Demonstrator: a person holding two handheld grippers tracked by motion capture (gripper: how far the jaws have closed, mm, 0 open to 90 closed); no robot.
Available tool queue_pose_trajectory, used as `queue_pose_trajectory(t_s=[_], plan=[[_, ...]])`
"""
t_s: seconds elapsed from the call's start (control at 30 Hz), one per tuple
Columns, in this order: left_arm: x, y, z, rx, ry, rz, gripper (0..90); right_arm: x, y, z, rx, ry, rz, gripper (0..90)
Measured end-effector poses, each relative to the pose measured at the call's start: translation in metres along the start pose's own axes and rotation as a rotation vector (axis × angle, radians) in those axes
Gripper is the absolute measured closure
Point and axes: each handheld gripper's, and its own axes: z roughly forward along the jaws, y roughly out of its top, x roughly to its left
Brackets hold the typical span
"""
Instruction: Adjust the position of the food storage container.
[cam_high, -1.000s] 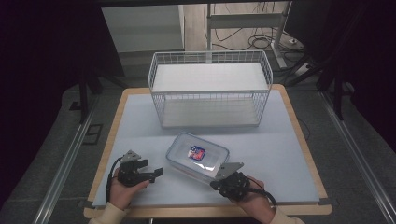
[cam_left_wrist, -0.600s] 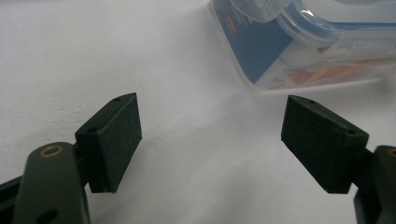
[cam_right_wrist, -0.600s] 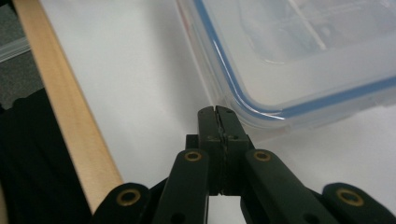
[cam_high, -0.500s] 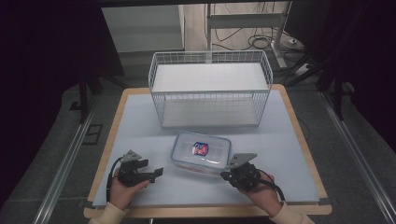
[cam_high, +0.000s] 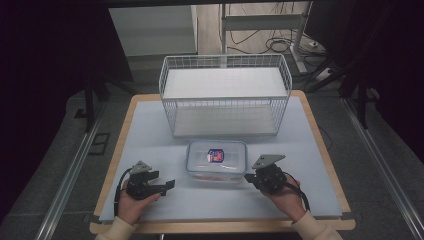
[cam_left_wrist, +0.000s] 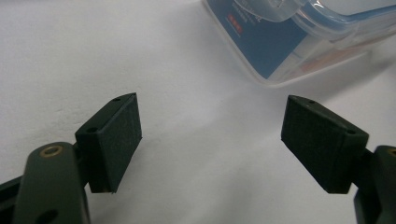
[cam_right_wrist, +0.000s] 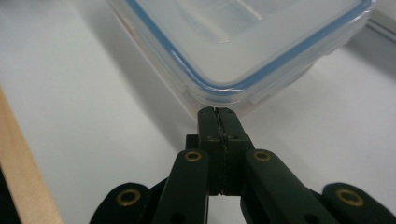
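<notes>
A clear plastic container (cam_high: 216, 160) with a blue-sealed lid and a small label sits square on the pale table mat, in front of the wire basket. My right gripper (cam_high: 248, 178) rests at its right front corner. In the right gripper view my right gripper (cam_right_wrist: 218, 114) is shut with nothing between its jaws, and its tip is right at the container (cam_right_wrist: 243, 42) rim. My left gripper (cam_high: 168, 185) lies on the mat to the container's left. In the left gripper view my left gripper (cam_left_wrist: 210, 116) is open and holds nothing, with the container (cam_left_wrist: 280, 42) a short way ahead.
A white wire basket (cam_high: 225, 95) stands at the back of the mat (cam_high: 150, 135), directly behind the container. The wooden table edge (cam_high: 220, 227) runs along the front and sides. Dark floor, metal rails and cables surround the table.
The container has turned from a tilted position to square with the table and shifted slightly away. My right gripper has moved right along its front corner. The left gripper has stayed put.
</notes>
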Motion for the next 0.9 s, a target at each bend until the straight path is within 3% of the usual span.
queue_pose_trajectory(t_s=[0.23, 0.37, 0.53, 0.9], plan=[[0.0, 0.0, 0.0, 0.003, 0.0, 0.002, 19.9, -0.008, 0.001, 0.003, 0.001, -0.019, 0.019, 90.0], [0.0, 0.0, 0.0, 0.0, 0.0, 0.0, 20.0, 0.0, 0.002, 0.002, 0.019, 0.036, 0.002, 90.0], [0.0, 0.0, 0.0, 0.002, -0.002, 0.004, 20.0, 0.005, 0.004, 0.008, 0.026, 0.049, -0.017, 90.0], [0.0, 0.0, 0.0, 0.003, 0.0, 0.002, 20.0, -0.003, 0.007, 0.013, 0.006, 0.03, 0.003, 90.0]])
